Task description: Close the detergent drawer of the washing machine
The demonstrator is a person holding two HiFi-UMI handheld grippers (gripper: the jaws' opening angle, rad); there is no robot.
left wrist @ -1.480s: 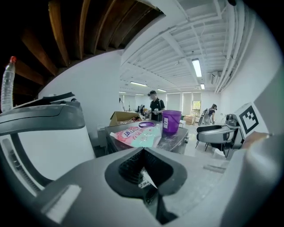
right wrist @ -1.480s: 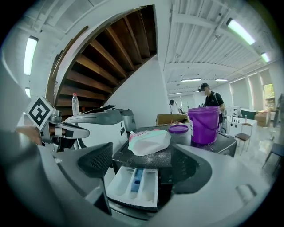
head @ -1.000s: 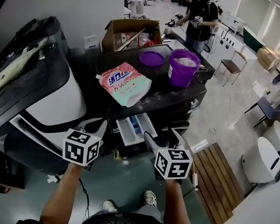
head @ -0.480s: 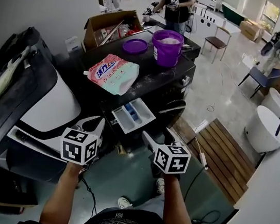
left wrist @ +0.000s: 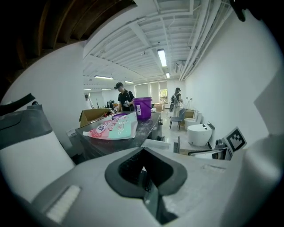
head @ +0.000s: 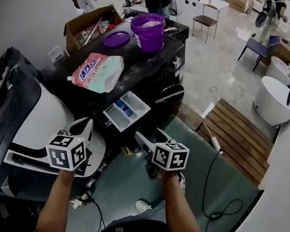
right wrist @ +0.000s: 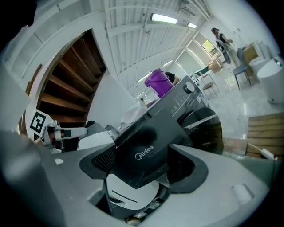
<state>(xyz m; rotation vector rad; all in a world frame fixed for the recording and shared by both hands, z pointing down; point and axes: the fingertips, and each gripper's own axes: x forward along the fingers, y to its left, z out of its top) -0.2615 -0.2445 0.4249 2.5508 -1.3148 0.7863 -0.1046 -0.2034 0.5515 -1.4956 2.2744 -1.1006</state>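
Black washing machine (head: 160, 69) is sitting ahead of me, its detergent drawer (head: 125, 111) hanging pulled out at the front. I'm holding the right gripper (head: 141, 138) spread, the drawer's face framed between its 2 jaws. Left gripper (head: 82, 128) is hovering alongside, jaws pressed together, empty.

Head view: high overhead, steep look down on washing machine (head: 156, 74). Left hand-held gripper (head: 83, 126) and right hand-held gripper (head: 141, 137) mid-frame, wide floor around.

Left gripper view: low, level with machine top, faces along it toward purple bucket (left wrist: 143, 107), well off.

Right gripper view: rolled sideways, very near detergent drawer (right wrist: 144, 153), front panel fills middle.

Shared: bucket in all three. Left gripper view catches right one's marker cube (left wrist: 235, 139) at right edge.
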